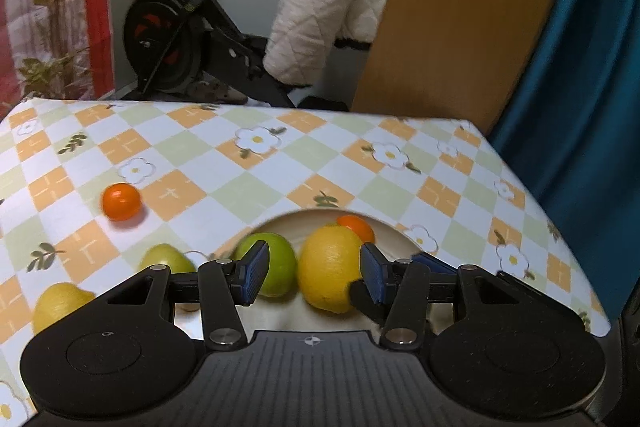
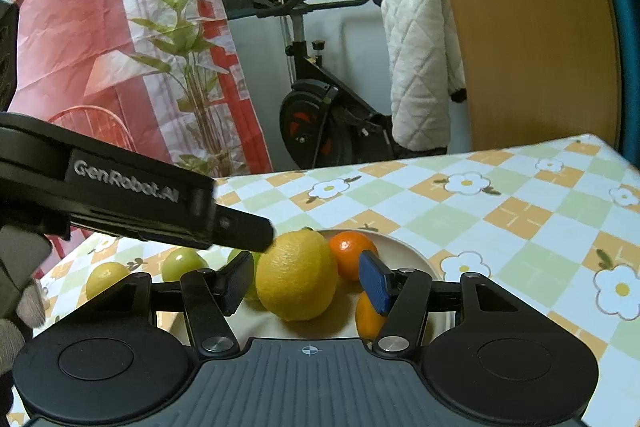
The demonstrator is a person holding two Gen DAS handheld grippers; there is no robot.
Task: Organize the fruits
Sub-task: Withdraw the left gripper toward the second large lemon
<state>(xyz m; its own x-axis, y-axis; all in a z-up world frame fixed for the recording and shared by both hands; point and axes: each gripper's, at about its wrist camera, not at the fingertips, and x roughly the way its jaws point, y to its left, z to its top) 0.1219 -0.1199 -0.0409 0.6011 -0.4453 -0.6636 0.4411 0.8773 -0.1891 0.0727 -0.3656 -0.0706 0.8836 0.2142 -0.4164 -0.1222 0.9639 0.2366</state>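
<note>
Nearest me, my right gripper hovers over the near rim of the plate, its fingers partly apart and gripping nothing; the big lemon sits just beyond them, not pinched. I judge the fruit is being gathered here, so the plate is the collecting spot. My left gripper hangs over the same plate from the other side, fingers likewise half spread and empty, framing a green fruit and the lemon. A small orange rests behind the lemon, another near the plate's front. Still loose on the counter toward its left edge: a second lemon, a green fruit, and farther back a lone orange, probably next to fetch.
</note>
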